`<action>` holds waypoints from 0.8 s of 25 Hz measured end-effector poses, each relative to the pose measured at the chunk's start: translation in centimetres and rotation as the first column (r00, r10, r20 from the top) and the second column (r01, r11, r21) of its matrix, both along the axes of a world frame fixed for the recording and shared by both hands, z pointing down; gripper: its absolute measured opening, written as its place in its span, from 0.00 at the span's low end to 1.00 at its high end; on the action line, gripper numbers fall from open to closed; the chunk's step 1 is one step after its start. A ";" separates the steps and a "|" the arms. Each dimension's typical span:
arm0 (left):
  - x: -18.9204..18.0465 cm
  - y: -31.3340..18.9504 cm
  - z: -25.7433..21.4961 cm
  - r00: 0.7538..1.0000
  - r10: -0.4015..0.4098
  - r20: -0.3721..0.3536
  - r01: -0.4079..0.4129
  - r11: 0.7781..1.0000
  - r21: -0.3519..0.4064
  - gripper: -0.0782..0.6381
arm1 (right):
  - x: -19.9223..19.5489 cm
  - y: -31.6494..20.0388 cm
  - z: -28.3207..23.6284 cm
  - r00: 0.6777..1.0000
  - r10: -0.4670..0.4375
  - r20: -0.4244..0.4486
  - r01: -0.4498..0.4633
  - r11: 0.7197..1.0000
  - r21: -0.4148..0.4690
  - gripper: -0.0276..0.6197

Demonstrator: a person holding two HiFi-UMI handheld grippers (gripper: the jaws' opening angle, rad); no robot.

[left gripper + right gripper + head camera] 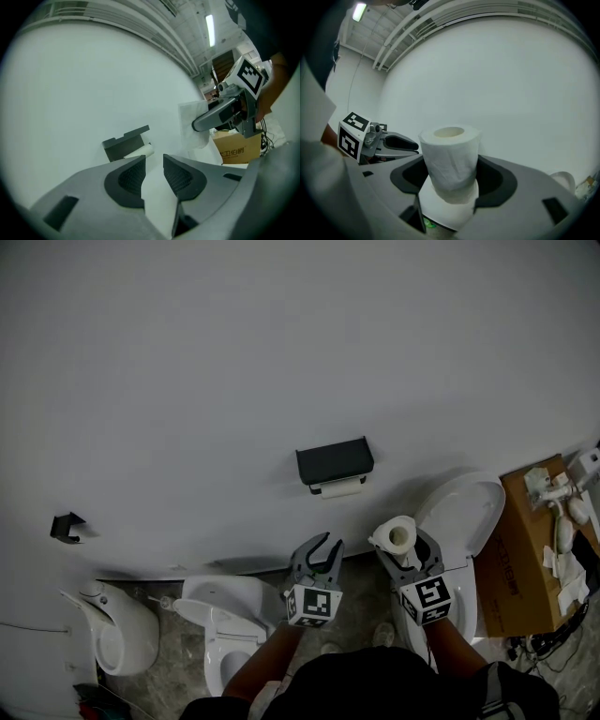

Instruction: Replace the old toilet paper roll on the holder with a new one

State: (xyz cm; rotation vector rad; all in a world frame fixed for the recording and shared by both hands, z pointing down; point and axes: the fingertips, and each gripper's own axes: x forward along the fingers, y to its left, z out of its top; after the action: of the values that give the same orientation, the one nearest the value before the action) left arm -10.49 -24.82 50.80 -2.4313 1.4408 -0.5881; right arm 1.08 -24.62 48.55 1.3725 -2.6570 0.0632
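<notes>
White bathroom wall (187, 352): the holder (335, 462) carries the old roll (339, 487).
We grip the new roll (396, 534) in the right tool (405, 549); left tool (323, 547) released, empty. Removal and fitting remain.

Wall: bare wall (281, 352) lies open above and either side of the holder (335, 461).
Under the holder: old roll (339, 487) sits just beneath (that slot is taken).
Left tool (321, 554): open air ahead to the holder.
Right side: new roll (396, 536) in the right tool (408, 551), raised toilet lid (464, 512) and cardboard box (520, 554) crowd it.
</notes>
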 end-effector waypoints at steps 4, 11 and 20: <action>1.4 -2.3 0.1 0.972 0.003 0.233 -0.019 0.998 0.066 0.34 | 0.5 -0.8 0.0 1.000 0.001 0.005 -0.001 1.000 -0.002 0.49; 3.1 -6.5 1.3 0.828 0.010 0.561 -0.104 0.985 0.135 0.46 | 2.1 -2.1 -0.2 1.000 0.023 -0.008 -0.023 1.000 0.011 0.49; 2.2 -11.2 3.5 0.634 -0.043 0.772 -0.090 0.987 0.129 0.49 | 3.4 -3.1 0.2 1.000 0.027 -0.001 -0.027 1.000 0.004 0.49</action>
State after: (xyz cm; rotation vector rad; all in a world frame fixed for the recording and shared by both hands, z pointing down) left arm -8.25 -35.99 54.33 -1.6805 1.0053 -1.2657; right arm 4.46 -27.72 48.71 1.4087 -2.6395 0.0606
